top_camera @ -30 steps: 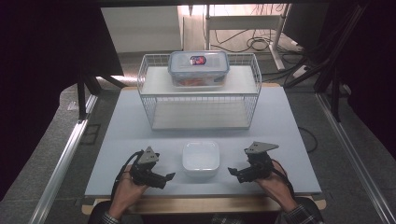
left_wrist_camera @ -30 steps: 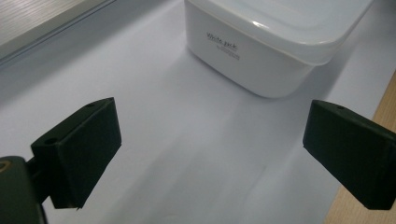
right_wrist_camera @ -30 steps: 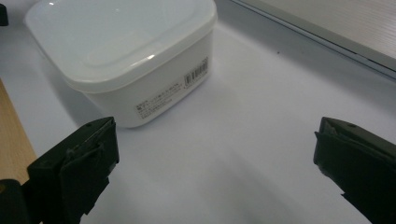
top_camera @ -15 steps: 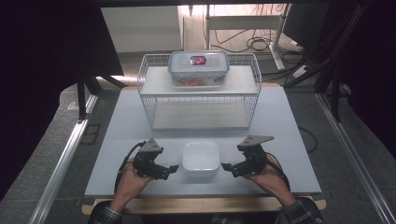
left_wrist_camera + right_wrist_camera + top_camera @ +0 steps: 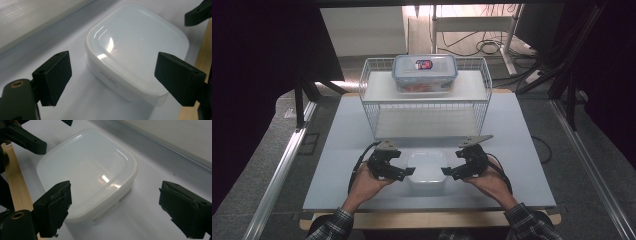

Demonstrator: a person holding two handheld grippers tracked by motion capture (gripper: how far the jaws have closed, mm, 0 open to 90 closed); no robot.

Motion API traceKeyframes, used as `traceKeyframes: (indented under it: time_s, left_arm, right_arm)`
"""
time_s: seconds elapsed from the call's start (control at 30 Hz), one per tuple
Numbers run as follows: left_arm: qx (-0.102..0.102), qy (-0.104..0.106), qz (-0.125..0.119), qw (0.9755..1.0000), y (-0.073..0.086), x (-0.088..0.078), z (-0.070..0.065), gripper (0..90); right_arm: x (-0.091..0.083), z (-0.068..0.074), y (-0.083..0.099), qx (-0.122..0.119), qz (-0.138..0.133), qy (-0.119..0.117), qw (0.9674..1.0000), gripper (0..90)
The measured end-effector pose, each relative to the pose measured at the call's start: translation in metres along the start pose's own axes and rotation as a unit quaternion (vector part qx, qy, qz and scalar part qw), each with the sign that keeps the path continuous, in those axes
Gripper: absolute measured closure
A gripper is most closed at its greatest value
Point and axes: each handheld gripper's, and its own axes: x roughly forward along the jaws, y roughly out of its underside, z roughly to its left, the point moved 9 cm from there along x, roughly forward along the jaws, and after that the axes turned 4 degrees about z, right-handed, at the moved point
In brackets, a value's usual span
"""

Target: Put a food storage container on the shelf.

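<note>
Table [image 5: 337, 165], wire rack [image 5: 427, 107] behind white tub [image 5: 427, 167]

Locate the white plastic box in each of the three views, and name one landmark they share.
High view: white plastic box, low centre, between the two tools.
Left gripper view: centre, reaching upper right.
Right gripper view: centre left.
Shared landmark: the pale tabletop beneath the box.

White tub [image 5: 427, 168] on a pale grey table [image 5: 337, 150], black grippers [image 5: 406, 172] [image 5: 448, 171] either side, plaid sleeves [image 5: 331, 226], white wire rack [image 5: 377, 107], blue-rimmed clear box [image 5: 425, 72].
</note>
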Motion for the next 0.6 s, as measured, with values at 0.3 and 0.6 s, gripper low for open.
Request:
traceKeyframes:
  time_s: [0.3, 0.6]
  left_arm:
    - [-0.034, 0.054, 0.010, 0.9979, 0.007, 0.020, 0.001, 5.5]
    - [-0.045, 0.086, 0.013, 0.9952, 0.012, 0.019, -0.015, 12.7]
  right_arm:
    - [0.022, -0.001, 0.001, 0.018, 0.017, -0.018, 0.9995, 10.4]
    - [0.024, 0.017, 0.009, 0.039, 0.047, -0.072, 0.9955, 15.6]
